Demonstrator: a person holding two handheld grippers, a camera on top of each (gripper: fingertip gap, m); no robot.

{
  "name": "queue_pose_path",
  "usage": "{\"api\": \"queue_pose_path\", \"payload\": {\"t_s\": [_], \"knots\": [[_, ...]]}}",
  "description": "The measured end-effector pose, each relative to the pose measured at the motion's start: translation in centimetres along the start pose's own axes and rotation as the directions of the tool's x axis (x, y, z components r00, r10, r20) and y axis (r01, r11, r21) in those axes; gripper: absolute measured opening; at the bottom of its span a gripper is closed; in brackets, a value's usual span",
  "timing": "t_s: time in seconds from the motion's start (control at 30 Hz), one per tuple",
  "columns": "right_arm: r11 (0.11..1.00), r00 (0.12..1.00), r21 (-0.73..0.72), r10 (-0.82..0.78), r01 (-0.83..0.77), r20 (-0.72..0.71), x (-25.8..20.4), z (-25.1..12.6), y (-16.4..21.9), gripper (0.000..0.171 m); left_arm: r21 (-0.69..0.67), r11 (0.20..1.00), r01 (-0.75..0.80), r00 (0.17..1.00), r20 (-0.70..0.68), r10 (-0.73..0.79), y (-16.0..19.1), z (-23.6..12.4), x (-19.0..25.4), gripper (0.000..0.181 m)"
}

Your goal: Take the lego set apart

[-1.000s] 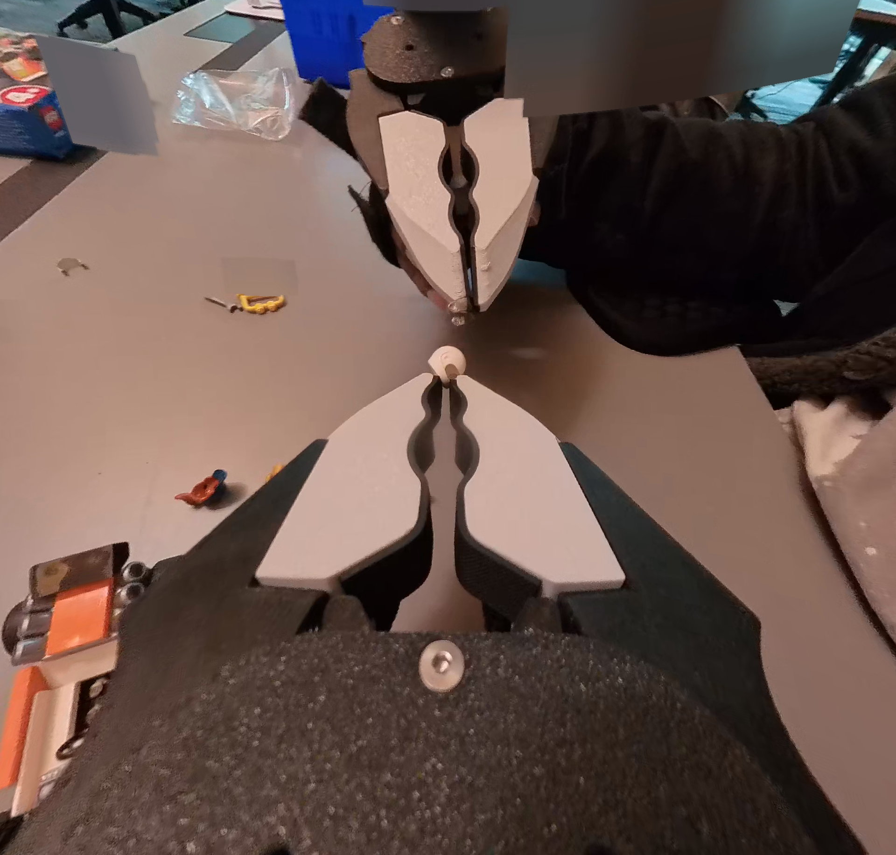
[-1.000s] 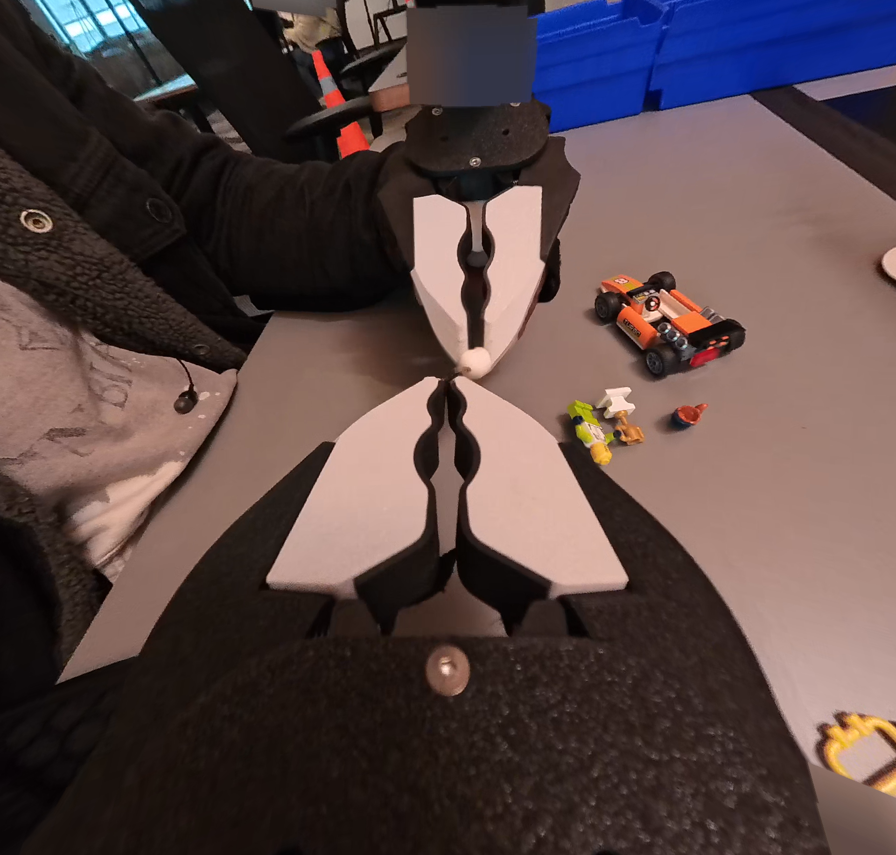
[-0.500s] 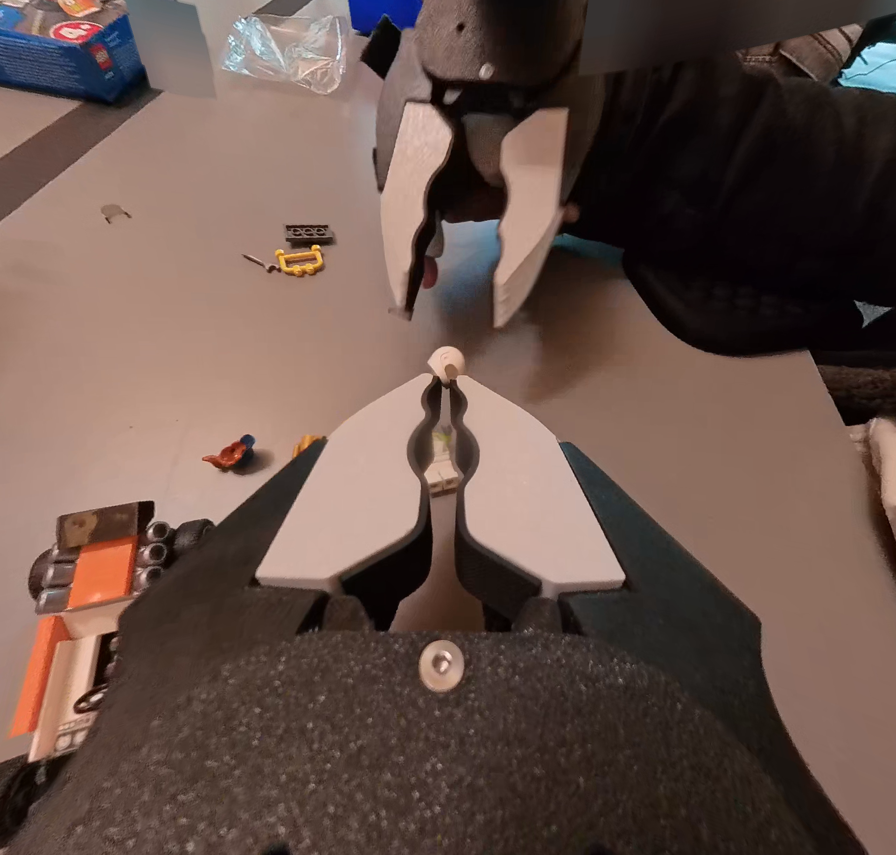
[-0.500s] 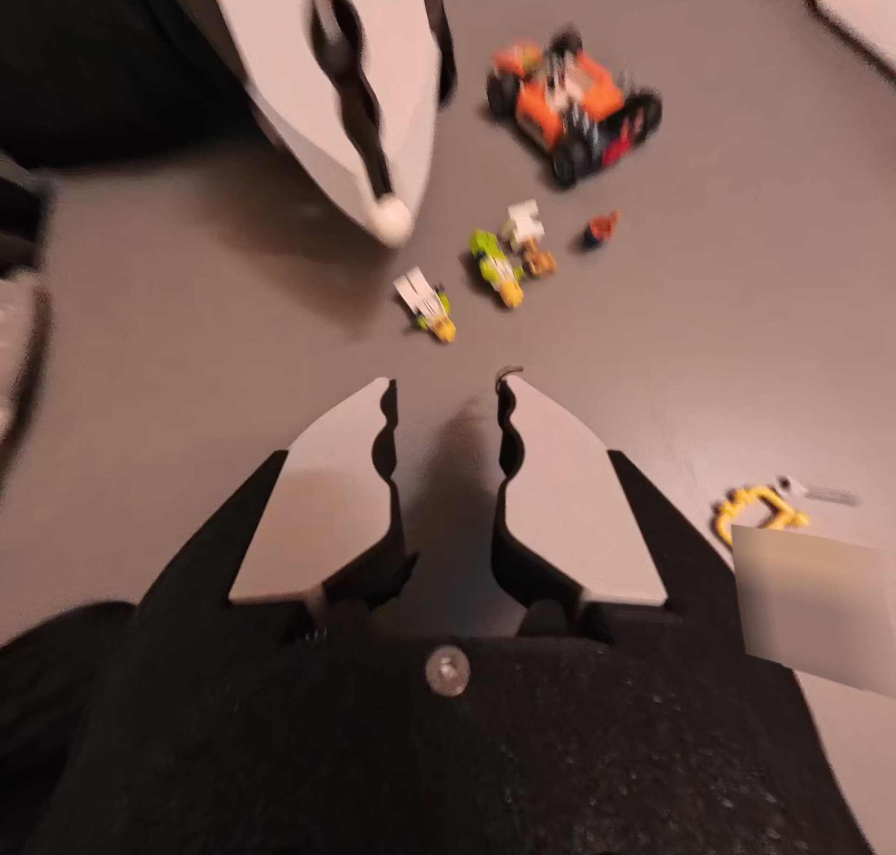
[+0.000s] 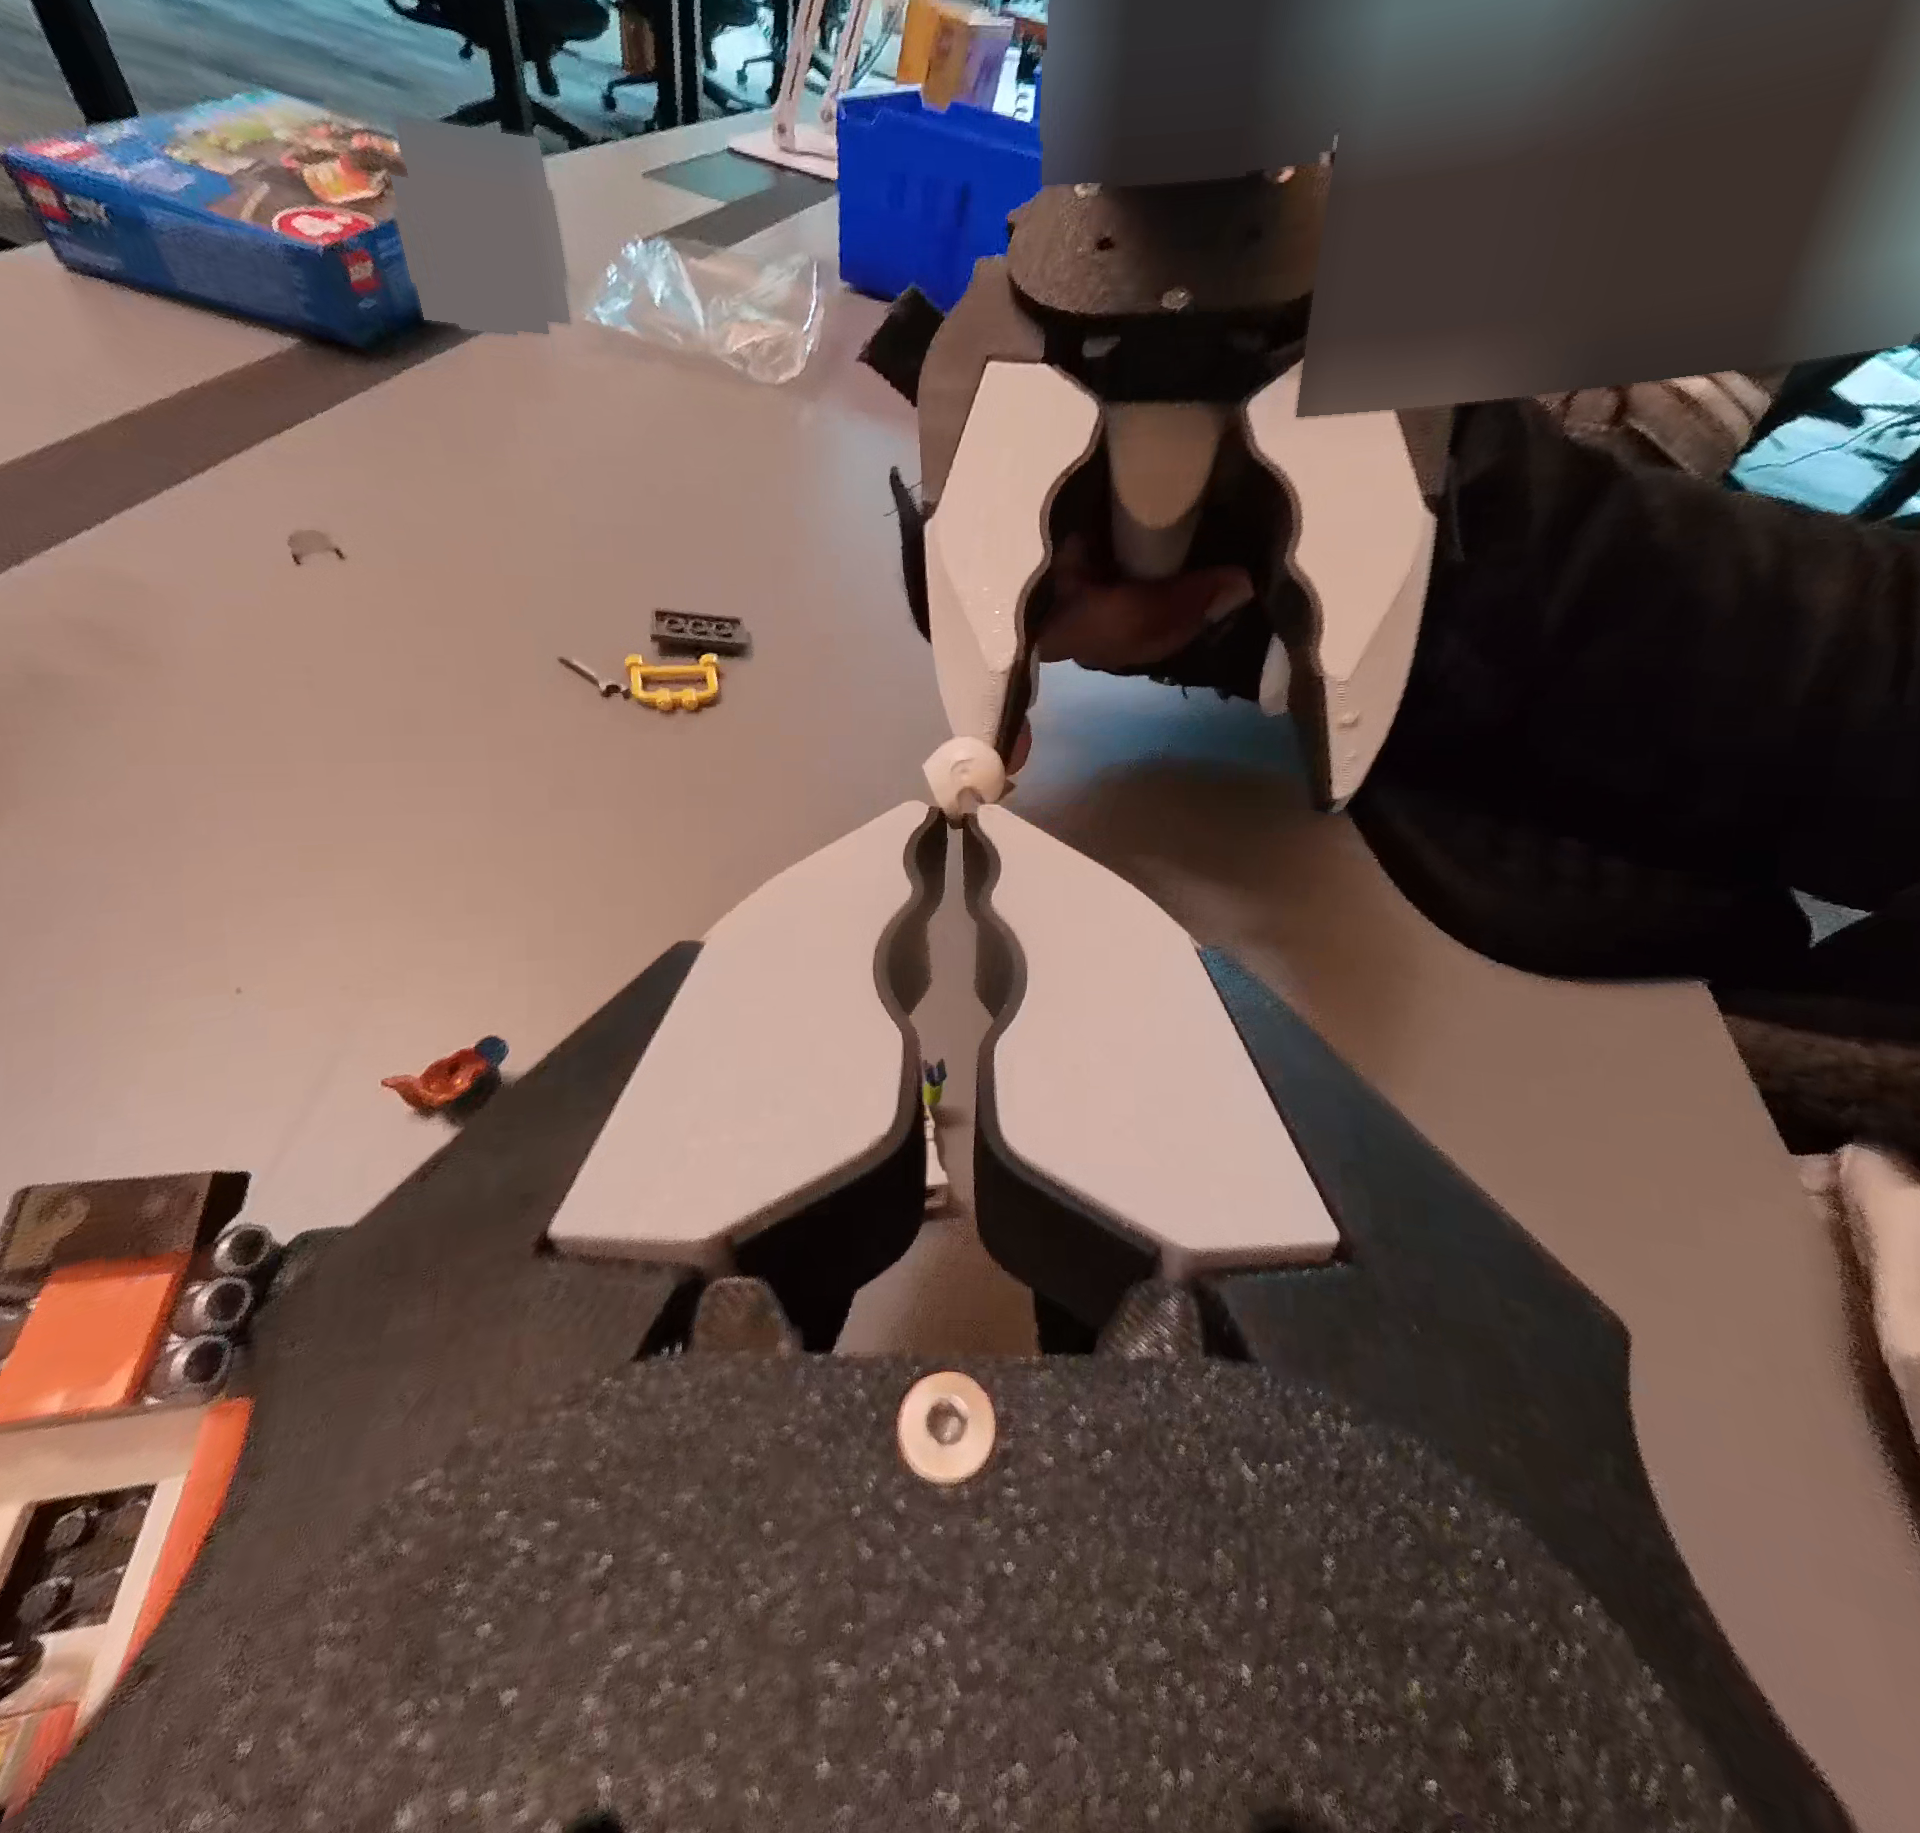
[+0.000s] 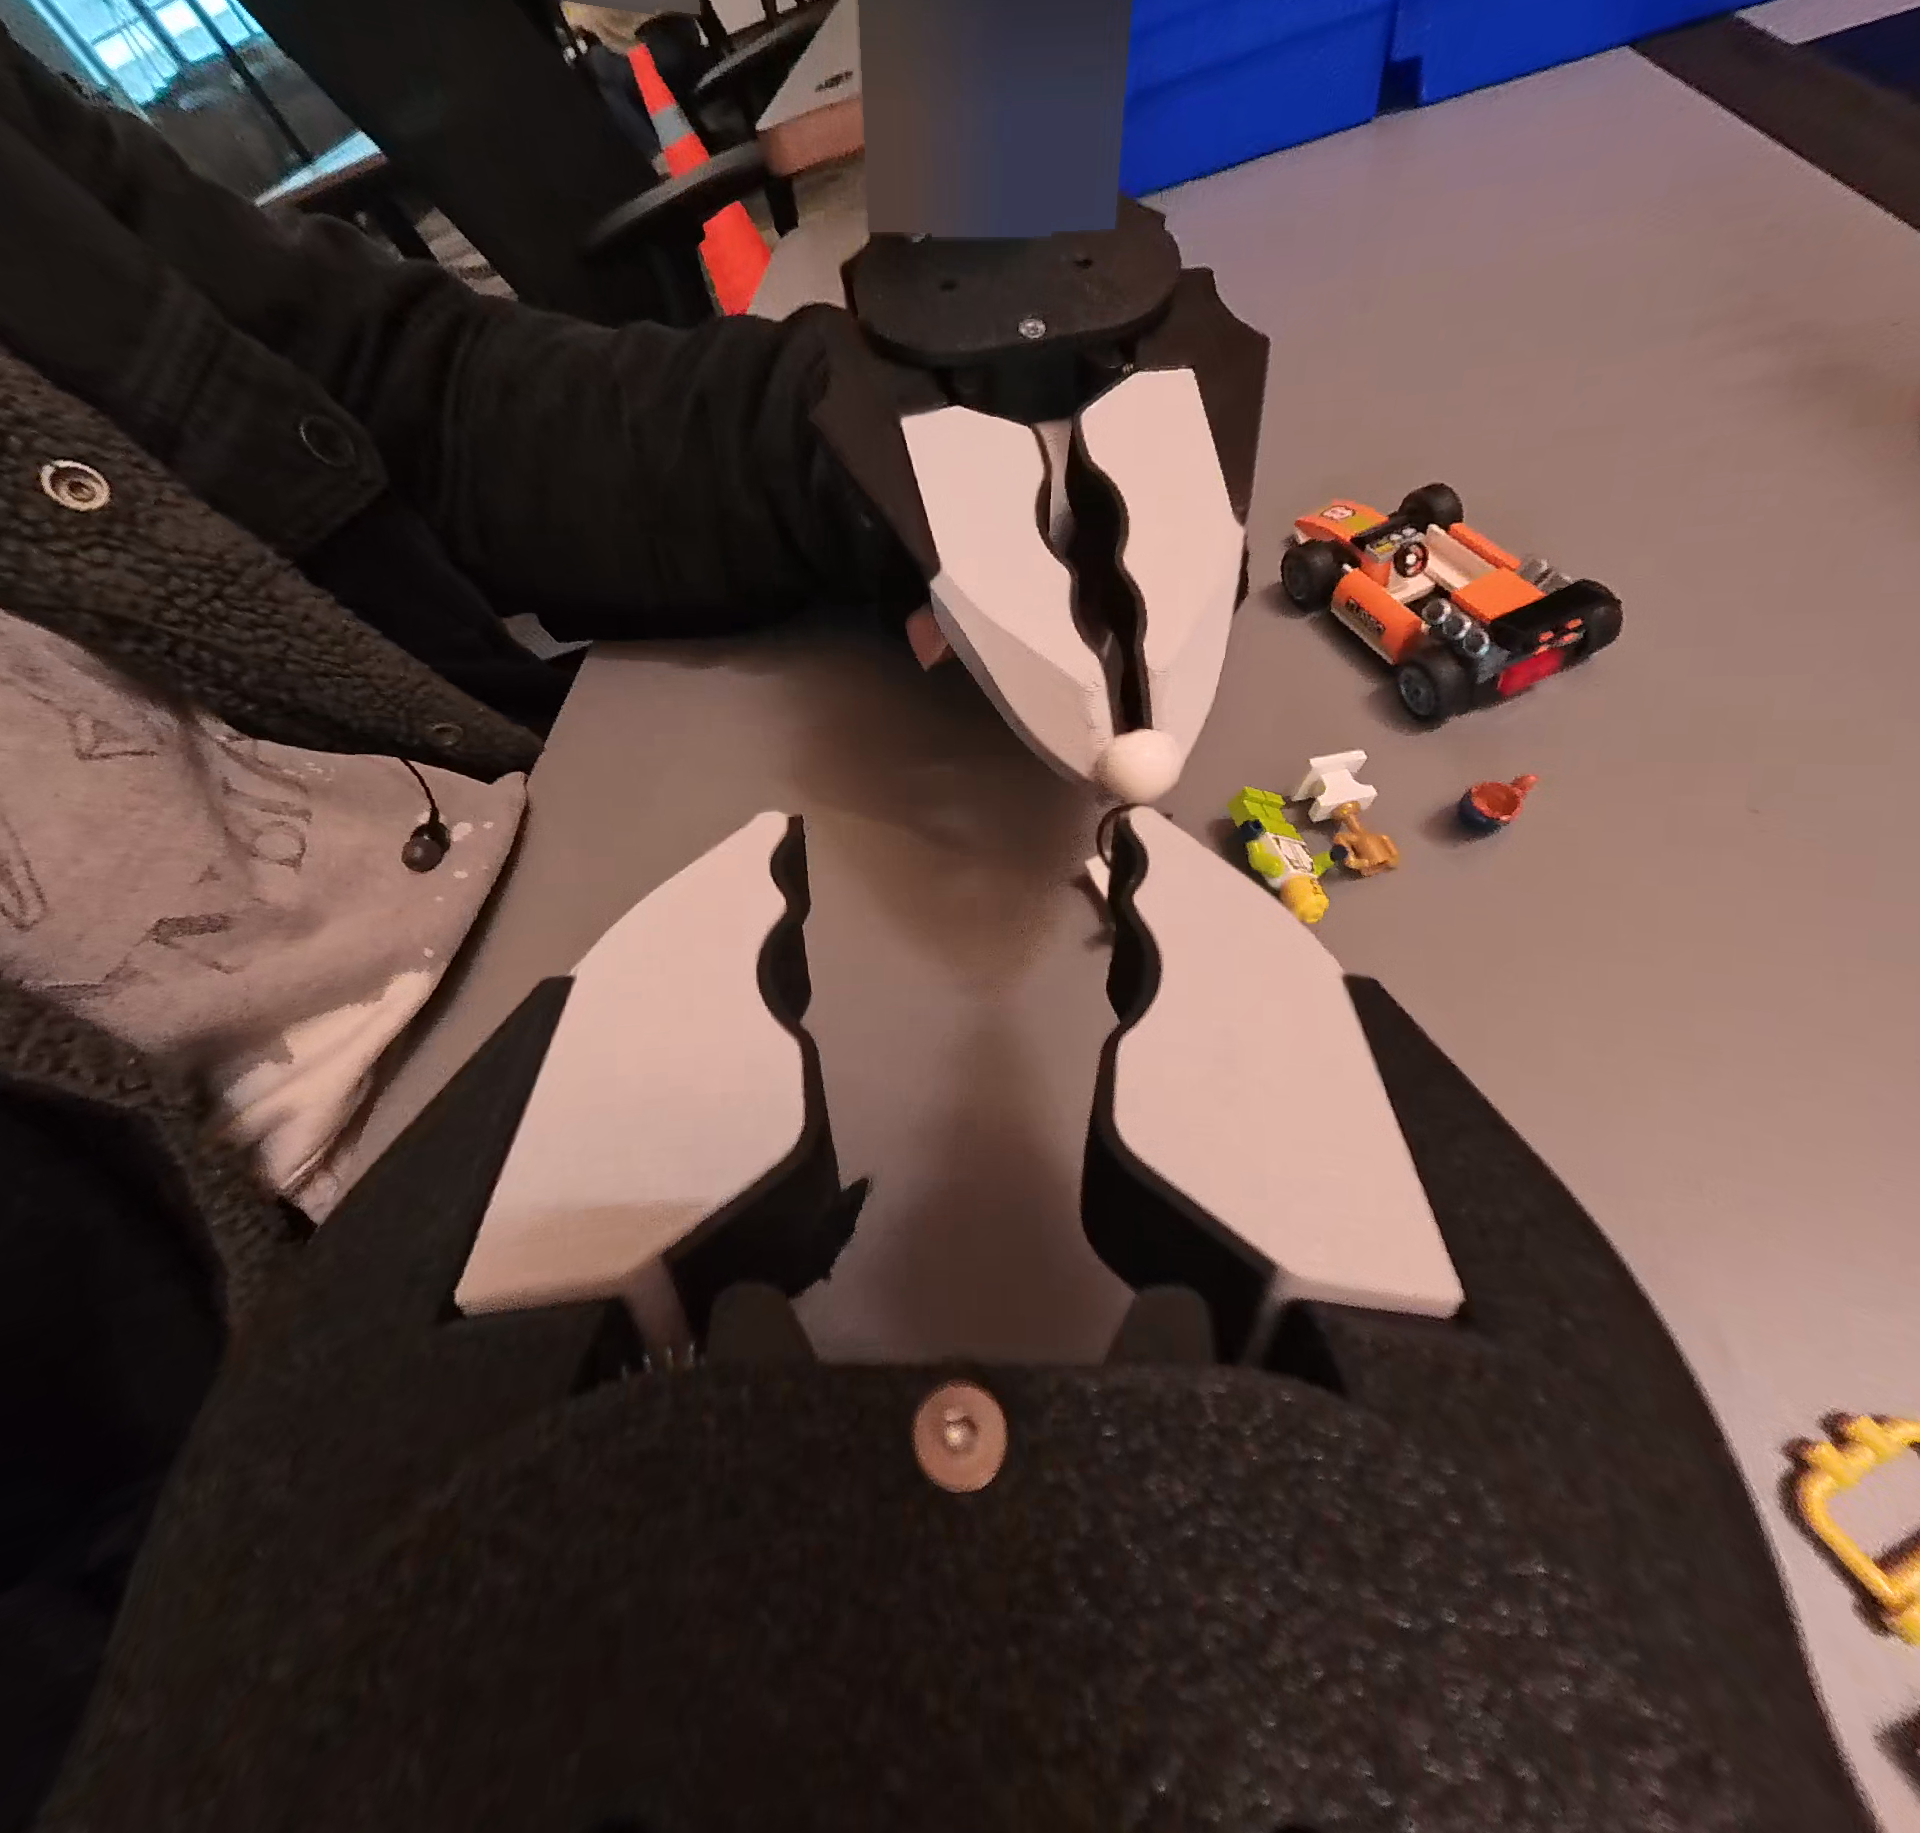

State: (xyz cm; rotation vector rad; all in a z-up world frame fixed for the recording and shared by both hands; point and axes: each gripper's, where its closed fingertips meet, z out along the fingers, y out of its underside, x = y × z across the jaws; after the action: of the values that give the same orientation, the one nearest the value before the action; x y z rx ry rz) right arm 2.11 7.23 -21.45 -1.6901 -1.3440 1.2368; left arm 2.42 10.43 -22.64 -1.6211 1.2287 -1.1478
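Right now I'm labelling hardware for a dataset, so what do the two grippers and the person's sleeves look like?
Both the left gripper and right gripper look alike: a rough, speckled black body with a silver screw at the centre and two broad, pale grey fingers that taper to points, their inner edges wavy and lined in black. The person's sleeve is black with snap buttons.

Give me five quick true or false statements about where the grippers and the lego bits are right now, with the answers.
1. The left gripper is shut on a small white round piece. True.
2. The right gripper is shut. False: its jaws stand wide apart, holding nothing.
3. The orange car is clamped in a gripper. False: it sits on the grey table, untouched.
4. A yellow frame piece lies on the table beside a dark flat plate. True.
5. The green minifigure stands upright. False: it lies flat.
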Motion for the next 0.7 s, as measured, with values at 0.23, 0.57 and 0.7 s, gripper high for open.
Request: {"api": "queue_pose_path", "payload": {"t_s": [0.23, 0.57, 0.7], "knots": [[1.000, 1.000, 0.005, 0.002, -0.002, -0.013, 0.3, -0.2, 0.0, 0.054, -0.132, 0.990, -0.043, 0.998, 0.031, 0.048, 2.1, 0.7, -0.2, 0.003], [0.999, 1.000, 0.044, -0.011, 0.012, -0.023, 0.5, 0.1, -0.7, 0.054, -0.106, 0.993, -0.043, 0.999, -0.008, 0.043, 1.7, 0.9, 0.7, 0.002], [0.999, 1.000, 0.038, -0.022, 0.022, -0.001, 0.0, 1.0, -0.7, 0.054, -0.091, 0.995, -0.030, 0.999, -0.029, 0.028, 1.4, 1.2, 1.2, 0.002]]}}
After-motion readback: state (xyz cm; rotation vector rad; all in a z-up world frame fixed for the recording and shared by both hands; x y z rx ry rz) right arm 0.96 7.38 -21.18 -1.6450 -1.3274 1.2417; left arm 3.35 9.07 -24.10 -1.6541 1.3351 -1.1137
